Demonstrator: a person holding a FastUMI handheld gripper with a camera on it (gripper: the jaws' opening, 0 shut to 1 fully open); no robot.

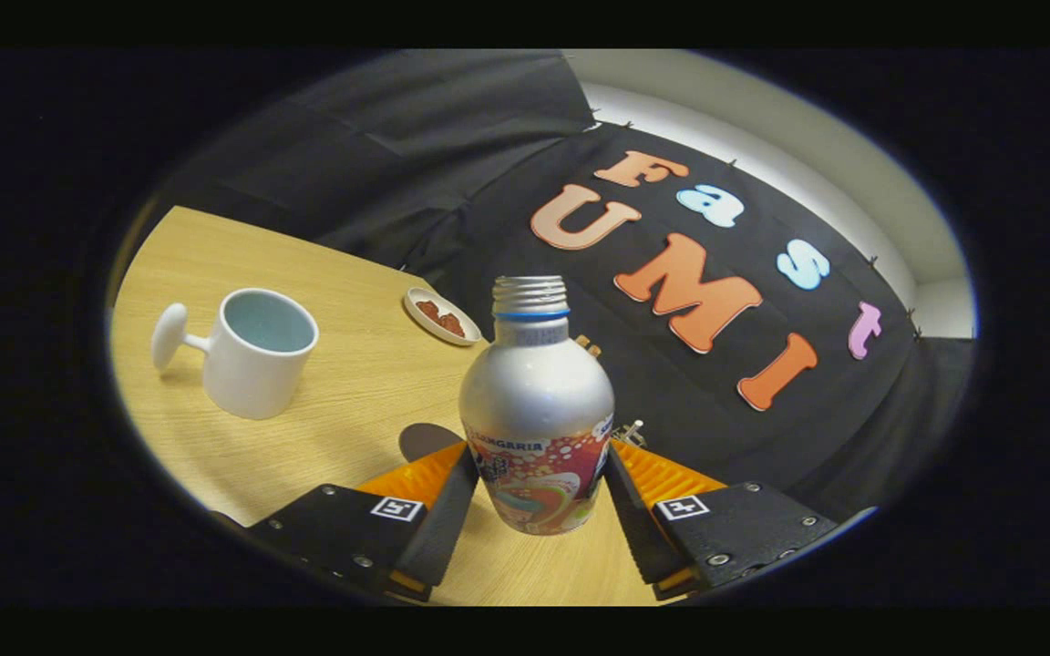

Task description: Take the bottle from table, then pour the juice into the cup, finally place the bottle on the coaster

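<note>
A silver bottle (536, 401) with a colourful label, a blue ring at the neck and no cap stands between my fingers. My gripper (540, 451) is shut on the bottle, one finger pressing each side of its lower body. A white cup (256, 355) with a pale blue inside and a knob-ended handle stands on the wooden table (352, 401), beyond the fingers to the left. A dark round flat thing (425, 439), likely the coaster, lies just ahead of the left finger, which partly hides it.
A small white dish (441, 316) holding red-brown pieces sits near the table's far edge, behind the bottle. The black cloth wall hangs beyond the table on the right.
</note>
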